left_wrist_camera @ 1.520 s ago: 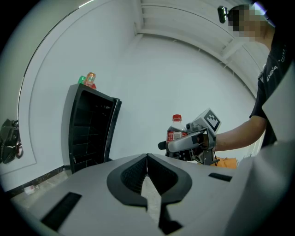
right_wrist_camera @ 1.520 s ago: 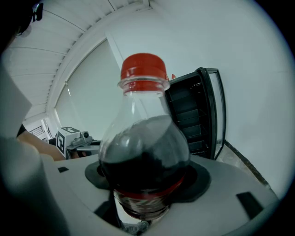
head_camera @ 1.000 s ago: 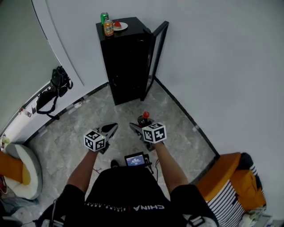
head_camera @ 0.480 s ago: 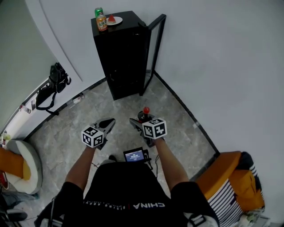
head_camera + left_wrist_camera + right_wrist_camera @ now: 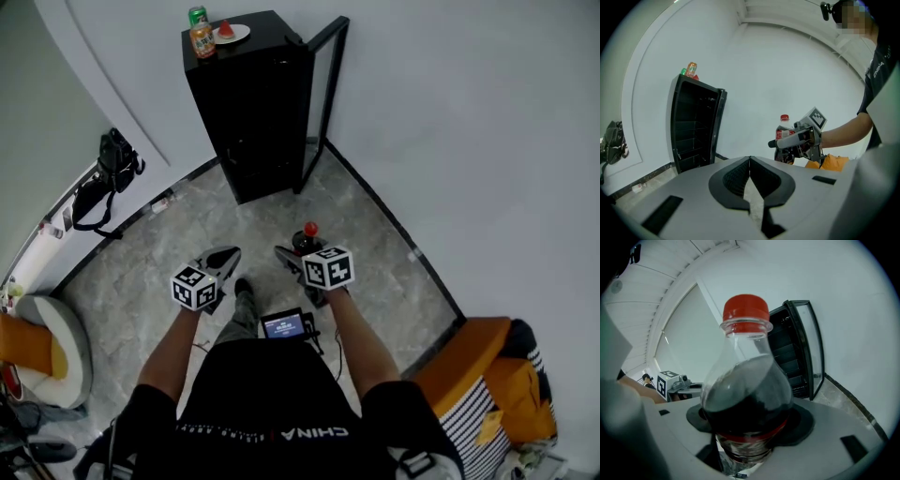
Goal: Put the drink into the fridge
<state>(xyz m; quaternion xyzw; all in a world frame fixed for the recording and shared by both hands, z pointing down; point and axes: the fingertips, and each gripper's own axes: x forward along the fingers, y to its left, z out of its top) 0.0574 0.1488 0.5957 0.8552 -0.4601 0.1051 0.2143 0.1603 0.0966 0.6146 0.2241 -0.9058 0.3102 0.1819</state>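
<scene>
A cola bottle (image 5: 303,241) with a red cap (image 5: 746,310) stands upright in my right gripper (image 5: 292,259), whose jaws are shut on its lower body (image 5: 747,404). The left gripper view shows the same bottle (image 5: 783,132) off to the right. The black fridge (image 5: 251,103) stands ahead in the corner, its glass door (image 5: 325,89) swung open to the right and dark shelves (image 5: 693,126) showing inside. My left gripper (image 5: 228,257) hovers beside the right one, its jaws shut (image 5: 750,161) with nothing between them. Both are well short of the fridge.
Two cans (image 5: 199,28) and a plate with something red (image 5: 228,33) sit on the fridge top. A black bag (image 5: 111,173) hangs on the left wall. A round seat (image 5: 42,352) is at lower left, an orange and striped seat (image 5: 483,380) at lower right. A foot (image 5: 246,292) is on the marble floor.
The person has stepped towards the fridge, and a foot now shows between the arms. Both grippers moved forward and slightly down, the bottle still held.
</scene>
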